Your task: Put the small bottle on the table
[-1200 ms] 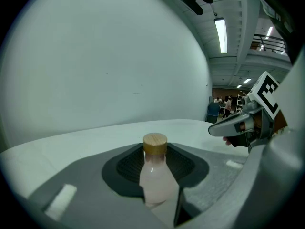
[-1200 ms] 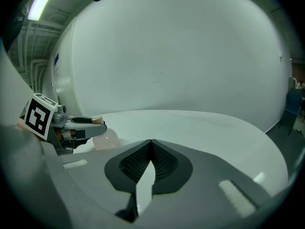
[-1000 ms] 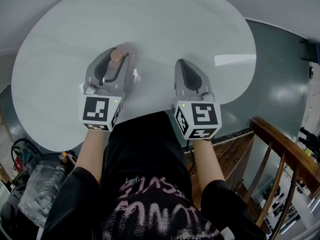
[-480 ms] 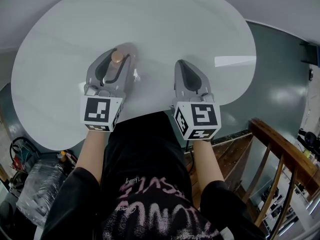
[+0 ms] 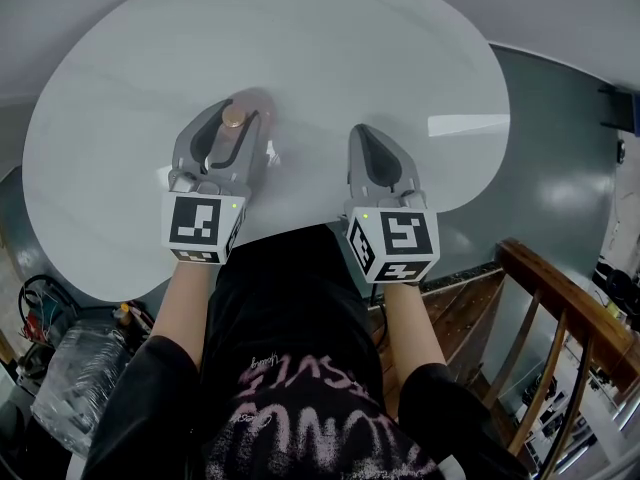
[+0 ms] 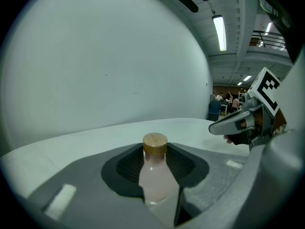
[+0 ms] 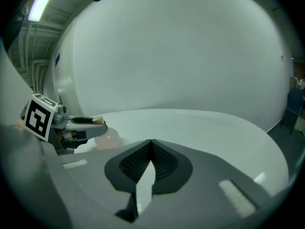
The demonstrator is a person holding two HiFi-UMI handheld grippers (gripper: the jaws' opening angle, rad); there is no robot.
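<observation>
Your small bottle (image 6: 155, 185) shows a glossy, translucent pink body, plastic or glass, can't tell which, under a matt wood-look cap (image 6: 155, 144). The fingers (image 6: 81, 190) of your left gripper (image 5: 230, 116) look like matt grey plastic with dark ribbed pads (image 6: 127, 166), and it's the same on your right gripper (image 7: 151, 143). The counter (image 5: 330, 58) is smooth white with a soft sheen, and your sleeves (image 5: 150, 388) are black cloth

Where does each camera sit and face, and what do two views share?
Head view: on the person's head, facing down at the table, left hand-held gripper, right hand-held gripper; forearms, torso show.
Left gripper view: on its hand-held gripper, along jaws shut on the small bottle.
Right gripper view: on its hand-held gripper, along shut, empty jaws.
Shared: each gripper view shows the other hand-held gripper.
</observation>
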